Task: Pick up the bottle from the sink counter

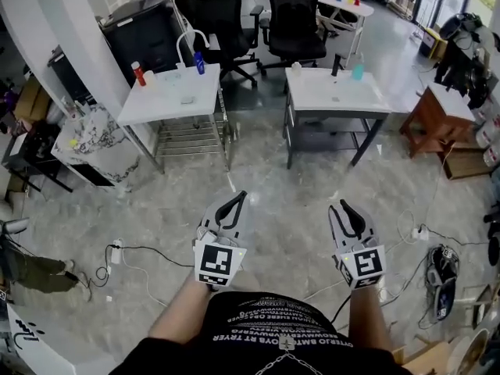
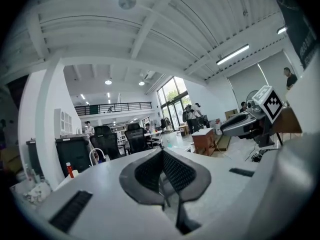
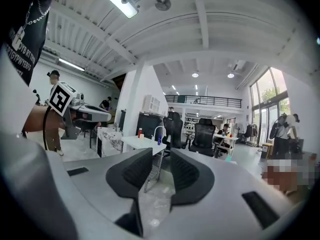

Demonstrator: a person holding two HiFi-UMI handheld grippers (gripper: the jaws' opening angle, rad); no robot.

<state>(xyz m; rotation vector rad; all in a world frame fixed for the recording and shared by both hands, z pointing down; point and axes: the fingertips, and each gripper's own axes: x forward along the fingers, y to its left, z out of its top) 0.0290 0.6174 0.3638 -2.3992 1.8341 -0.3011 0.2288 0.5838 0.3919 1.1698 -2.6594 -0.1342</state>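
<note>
A white sink counter point(image 1: 168, 104) stands far ahead on the left. On it are a red bottle point(image 1: 138, 73), a blue bottle point(image 1: 200, 63) and a curved tap. A second, grey-framed sink counter point(image 1: 344, 98) to its right carries a teal bottle point(image 1: 358, 70). Both grippers hang low over the floor, well short of the counters. My left gripper point(image 1: 238, 196) point(image 2: 162, 156) is shut with its tips touching and holds nothing. My right gripper point(image 1: 344, 205) point(image 3: 161, 159) has a narrow gap between its pads, with nothing in it. In the right gripper view the red bottle point(image 3: 140, 132) and blue bottle point(image 3: 159, 140) are small and distant.
Black office chairs point(image 1: 293, 22) stand behind the counters. Cables and a power strip point(image 1: 116, 251) lie on the floor at the left, and more cables and shoes point(image 1: 441, 276) at the right. A brown wooden cabinet point(image 1: 437, 119) is at the right and a covered table point(image 1: 94, 143) at the left.
</note>
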